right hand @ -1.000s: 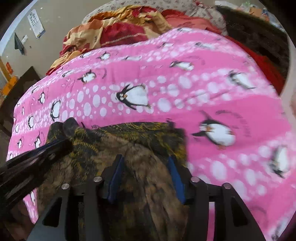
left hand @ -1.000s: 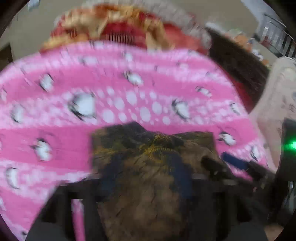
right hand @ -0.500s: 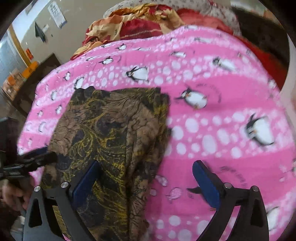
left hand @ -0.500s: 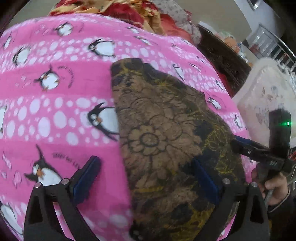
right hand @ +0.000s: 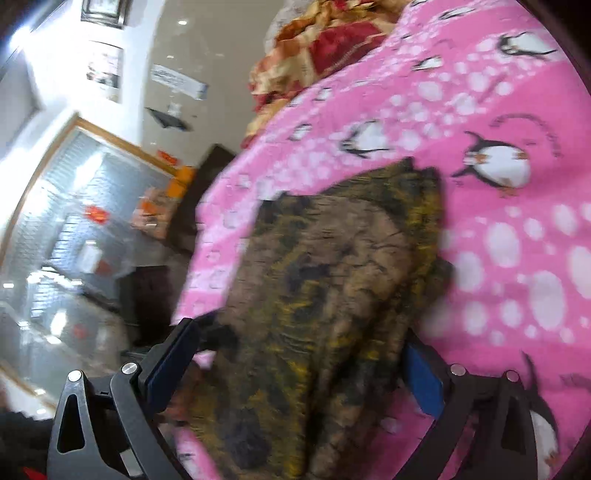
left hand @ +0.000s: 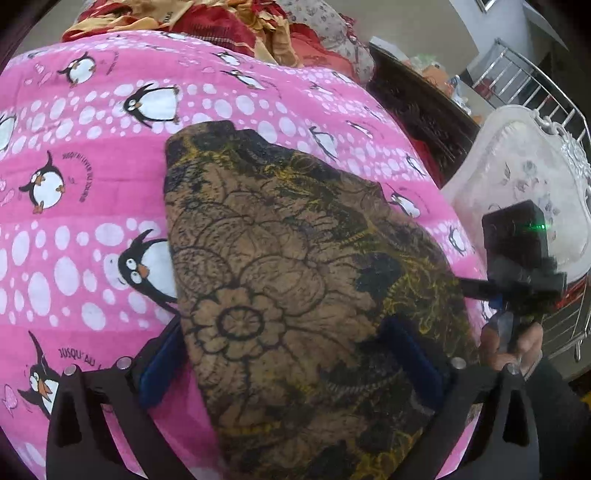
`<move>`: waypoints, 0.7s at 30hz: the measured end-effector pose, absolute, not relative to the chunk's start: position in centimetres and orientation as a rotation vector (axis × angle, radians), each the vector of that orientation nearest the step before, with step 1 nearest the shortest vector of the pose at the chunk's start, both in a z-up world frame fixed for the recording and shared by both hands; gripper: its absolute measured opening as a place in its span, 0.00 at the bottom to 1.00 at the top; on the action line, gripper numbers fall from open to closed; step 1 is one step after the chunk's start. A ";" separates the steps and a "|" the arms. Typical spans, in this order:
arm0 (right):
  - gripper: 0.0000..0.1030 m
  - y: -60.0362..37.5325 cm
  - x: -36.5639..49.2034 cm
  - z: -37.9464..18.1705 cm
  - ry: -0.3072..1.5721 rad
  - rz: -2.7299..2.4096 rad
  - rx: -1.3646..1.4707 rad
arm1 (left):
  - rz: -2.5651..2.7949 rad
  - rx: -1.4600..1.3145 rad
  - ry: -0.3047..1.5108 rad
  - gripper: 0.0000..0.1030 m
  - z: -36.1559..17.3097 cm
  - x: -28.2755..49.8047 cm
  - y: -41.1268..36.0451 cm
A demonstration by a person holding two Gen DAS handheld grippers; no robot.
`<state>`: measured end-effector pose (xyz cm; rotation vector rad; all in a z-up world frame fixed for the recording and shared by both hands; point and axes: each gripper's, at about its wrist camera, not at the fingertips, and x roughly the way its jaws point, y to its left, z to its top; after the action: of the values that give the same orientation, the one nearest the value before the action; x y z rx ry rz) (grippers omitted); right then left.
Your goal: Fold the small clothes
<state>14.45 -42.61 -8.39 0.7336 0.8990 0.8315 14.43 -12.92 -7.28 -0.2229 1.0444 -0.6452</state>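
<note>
Since half a second ago both claws have closed in around the brown-and-yellow floral-print garment (left hand: 295,295), which lies folded on the pink penguin-print blanket (left hand: 92,206); left claw (left hand: 291,363) and right claw (right hand: 295,373) straddle its near end, wide open, gripping nothing, probably for another fold.

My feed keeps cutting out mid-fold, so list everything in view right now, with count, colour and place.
Brown floral-print folded garment: one, brown with black and yellow, on the blanket between both grippers' fingers.
Pink penguin-print fleece blanket: one, pink with white dots, under the garment.
Red and gold crumpled bedding: one heap, at the blanket's far edge.
White floral carved headboard: one, right of the blanket.
Metal railing: one, silver, behind the headboard.
Left gripper: black, blue pads, open around the garment.
Right gripper: black, blue pads, open around the garment.
Person's hand: one, holding the right gripper.
</note>
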 end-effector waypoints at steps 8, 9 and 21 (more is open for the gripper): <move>0.87 -42.3 15.1 -8.6 0.902 0.763 0.647 | -0.668 -0.311 1.046 0.99 -7.6 15.4 -12.3; 0.84 -42.0 15.7 -8.5 0.905 0.724 0.624 | -0.659 -0.317 1.048 0.99 -7.6 15.5 -12.3; 0.71 -39.7 15.5 -8.7 0.880 0.642 0.433 | -0.557 -0.333 0.998 0.55 -7.7 14.8 -10.4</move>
<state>15.52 -39.75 -8.69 0.4333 0.8798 0.6419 14.78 -10.39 -7.66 -0.3328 0.9983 -0.5566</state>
